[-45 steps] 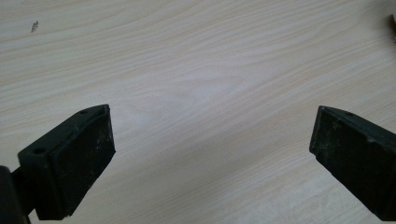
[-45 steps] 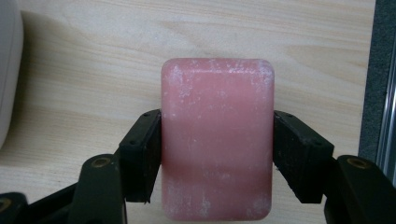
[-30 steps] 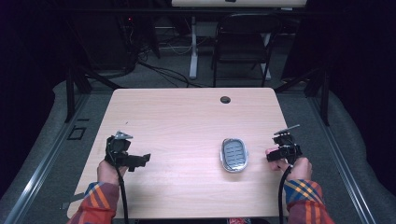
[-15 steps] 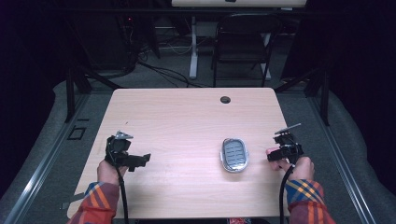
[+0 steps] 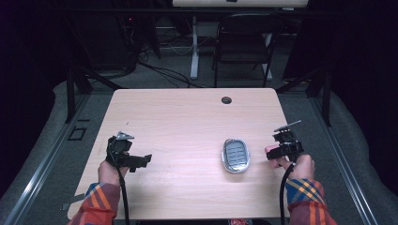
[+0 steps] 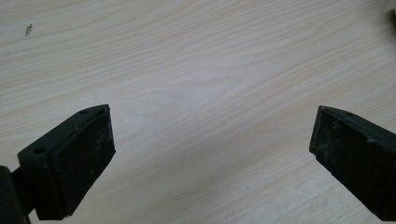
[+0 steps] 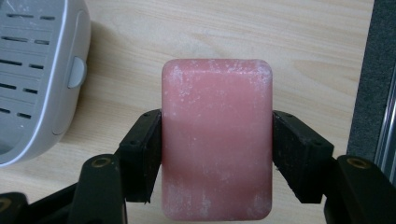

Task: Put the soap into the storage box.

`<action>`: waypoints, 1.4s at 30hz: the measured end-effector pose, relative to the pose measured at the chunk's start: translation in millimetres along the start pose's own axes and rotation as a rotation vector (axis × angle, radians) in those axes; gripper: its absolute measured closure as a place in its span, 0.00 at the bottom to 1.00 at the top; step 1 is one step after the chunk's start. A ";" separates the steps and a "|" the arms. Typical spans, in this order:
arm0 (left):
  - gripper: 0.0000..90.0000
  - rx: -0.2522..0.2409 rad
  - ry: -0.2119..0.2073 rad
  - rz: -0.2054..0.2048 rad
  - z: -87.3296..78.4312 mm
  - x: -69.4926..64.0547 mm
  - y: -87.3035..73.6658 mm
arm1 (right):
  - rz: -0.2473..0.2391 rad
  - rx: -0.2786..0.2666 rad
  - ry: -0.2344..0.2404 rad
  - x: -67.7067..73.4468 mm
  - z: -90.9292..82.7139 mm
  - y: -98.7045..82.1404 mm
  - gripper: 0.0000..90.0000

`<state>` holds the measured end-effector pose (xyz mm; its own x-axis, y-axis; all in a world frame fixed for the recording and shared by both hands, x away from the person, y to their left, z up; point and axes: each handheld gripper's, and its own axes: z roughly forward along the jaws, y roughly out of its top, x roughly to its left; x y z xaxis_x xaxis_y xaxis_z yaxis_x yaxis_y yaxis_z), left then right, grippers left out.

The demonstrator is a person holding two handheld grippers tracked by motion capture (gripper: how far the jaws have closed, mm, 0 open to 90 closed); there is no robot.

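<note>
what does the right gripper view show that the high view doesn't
Right gripper view alone: the pink soap bar in full, dusted white, clamped on both sides by the black jaws, and the slots in the soap dish.

High view alone: the whole table, the left gripper held open, both hands, the chair behind.

Shared: the right gripper, the dish beside it, the wooden tabletop.
</note>
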<state>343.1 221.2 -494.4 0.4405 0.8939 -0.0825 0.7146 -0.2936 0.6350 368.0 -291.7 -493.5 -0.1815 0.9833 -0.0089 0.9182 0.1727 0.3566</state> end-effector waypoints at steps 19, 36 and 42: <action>0.00 0.003 -0.006 0.000 0.0 -0.5 0.3 | -0.025 0.000 0.008 12.2 -14.8 11.1 0.42; 0.00 0.003 -0.006 0.002 0.3 -0.8 0.4 | -0.048 0.001 0.014 27.7 -20.1 21.9 0.42; 0.00 0.002 -0.007 -0.001 0.4 -1.0 0.4 | -0.051 -0.005 0.019 33.3 -22.9 26.3 0.42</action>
<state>343.1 220.1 -494.4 0.4435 0.8920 -0.0880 0.7162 -0.2936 0.6332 378.0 -255.6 -463.0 -0.2347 0.9720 -0.0095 0.9058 0.2222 0.3608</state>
